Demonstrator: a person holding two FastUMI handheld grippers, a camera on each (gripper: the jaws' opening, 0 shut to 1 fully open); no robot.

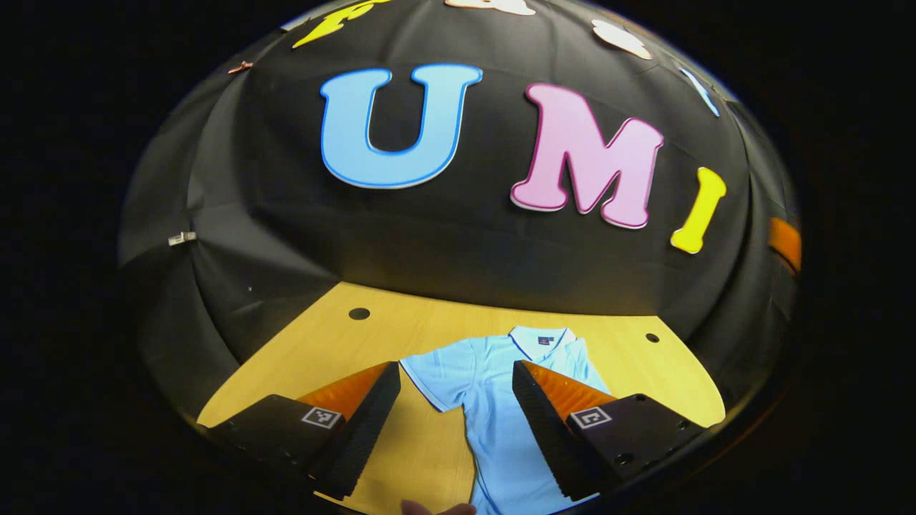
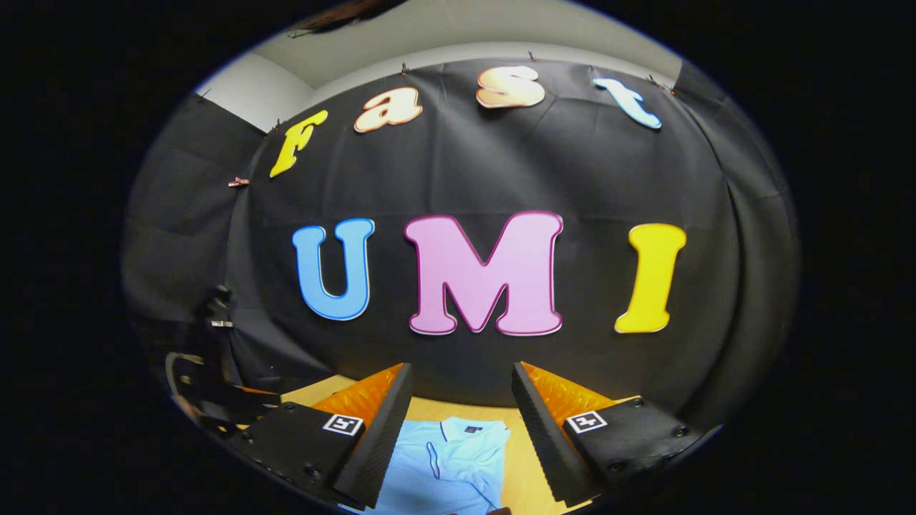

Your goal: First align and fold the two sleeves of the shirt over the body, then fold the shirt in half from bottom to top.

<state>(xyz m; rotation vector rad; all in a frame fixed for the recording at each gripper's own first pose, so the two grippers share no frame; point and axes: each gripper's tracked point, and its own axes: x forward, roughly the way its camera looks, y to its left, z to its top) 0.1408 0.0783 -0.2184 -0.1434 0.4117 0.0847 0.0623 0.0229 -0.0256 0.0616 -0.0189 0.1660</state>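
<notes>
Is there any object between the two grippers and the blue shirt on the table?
Nothing visible is in the way. The shirt lies flat on the wooden table, collar away from the person. The left gripper and right gripper are both open above it, with just bare table around the shirt.

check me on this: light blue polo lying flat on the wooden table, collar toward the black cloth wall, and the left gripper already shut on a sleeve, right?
Not quite. In the left gripper view the left gripper is open and holds nothing, its fingers apart above the shirt. The rest stands: the light blue polo lies flat on the wooden table, collar toward the cloth wall.
</notes>
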